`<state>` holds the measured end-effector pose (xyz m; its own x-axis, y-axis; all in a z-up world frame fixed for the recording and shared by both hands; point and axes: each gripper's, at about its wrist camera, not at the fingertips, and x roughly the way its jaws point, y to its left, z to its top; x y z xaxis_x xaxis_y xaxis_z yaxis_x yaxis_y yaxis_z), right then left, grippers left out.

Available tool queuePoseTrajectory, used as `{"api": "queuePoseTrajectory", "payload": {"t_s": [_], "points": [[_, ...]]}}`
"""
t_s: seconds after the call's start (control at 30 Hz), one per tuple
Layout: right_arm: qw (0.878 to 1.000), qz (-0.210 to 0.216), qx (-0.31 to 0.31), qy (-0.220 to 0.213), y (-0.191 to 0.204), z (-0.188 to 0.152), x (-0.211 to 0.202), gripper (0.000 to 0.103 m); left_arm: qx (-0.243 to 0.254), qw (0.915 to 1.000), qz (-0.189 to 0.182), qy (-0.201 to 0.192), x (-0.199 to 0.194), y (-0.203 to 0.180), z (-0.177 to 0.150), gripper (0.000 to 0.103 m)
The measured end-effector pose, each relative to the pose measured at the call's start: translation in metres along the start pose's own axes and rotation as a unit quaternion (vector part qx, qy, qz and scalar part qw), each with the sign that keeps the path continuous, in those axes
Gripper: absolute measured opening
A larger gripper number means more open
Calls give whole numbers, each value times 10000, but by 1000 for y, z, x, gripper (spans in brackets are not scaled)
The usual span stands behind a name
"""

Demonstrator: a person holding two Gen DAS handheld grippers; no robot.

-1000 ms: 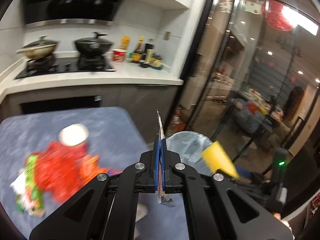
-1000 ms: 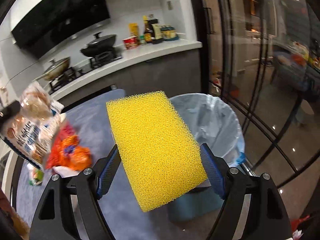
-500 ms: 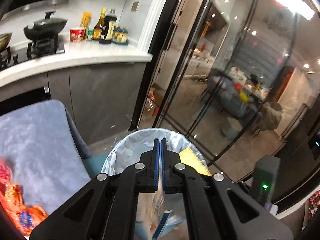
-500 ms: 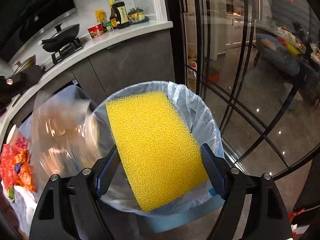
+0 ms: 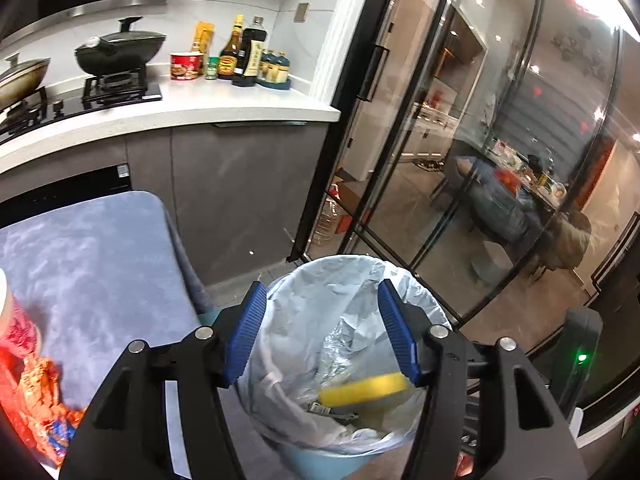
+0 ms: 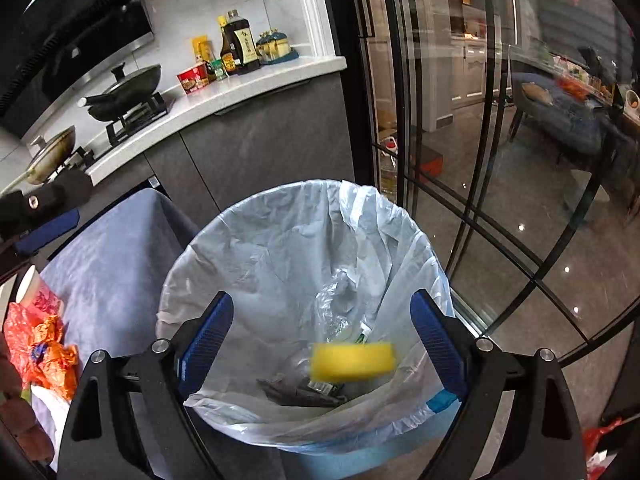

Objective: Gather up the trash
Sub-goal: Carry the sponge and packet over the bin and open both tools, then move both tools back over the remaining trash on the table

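A blue trash bin with a pale plastic liner [image 5: 304,292] [image 6: 280,216] stands on the floor beside the table. A yellow sponge [image 5: 366,394] [image 6: 352,360] is blurred inside the bin, among wrappers at the bottom. My left gripper [image 5: 322,330] is open and empty above the bin mouth. My right gripper [image 6: 322,338] is open and empty above the bin too. Red and orange wrappers [image 5: 28,376] [image 6: 40,344] and a white-rimmed cup [image 6: 34,290] lie on the blue-grey table [image 5: 88,248].
A kitchen counter [image 5: 200,108] with pans, bottles and a noodle cup runs behind the table. Glass sliding doors [image 5: 460,160] stand right of the bin. A dark device with a green light [image 5: 580,356] sits on the floor at the right.
Both grippers moved over the bin and opened. The left one let go of the flat snack packet, the right one let go of the yellow sponge, which now falls into the bin.
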<state>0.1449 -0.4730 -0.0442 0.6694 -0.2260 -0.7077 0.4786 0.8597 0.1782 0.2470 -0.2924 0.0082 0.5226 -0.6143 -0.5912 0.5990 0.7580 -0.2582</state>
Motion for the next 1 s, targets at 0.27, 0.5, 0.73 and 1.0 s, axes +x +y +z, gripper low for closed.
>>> {"api": "queuePoseTrajectory", "payload": {"t_s": [0.27, 0.5, 0.73, 1.0], "points": [[9993, 294, -95, -202, 21, -7, -34, 87, -23, 9996, 233, -164, -41, 15, -9, 55], [9969, 527, -492, -327, 63, -23, -64, 87, -151, 9985, 501, -165, -84, 42, -32, 57], [9921, 795, -895, -362, 110, -42, -89, 87, -383, 9952, 882, -165, -131, 84, -61, 60], [9839, 1189, -1316, -230, 170, -72, -109, 87, -751, 9865, 1456, -65, -184, 146, -104, 60]]}}
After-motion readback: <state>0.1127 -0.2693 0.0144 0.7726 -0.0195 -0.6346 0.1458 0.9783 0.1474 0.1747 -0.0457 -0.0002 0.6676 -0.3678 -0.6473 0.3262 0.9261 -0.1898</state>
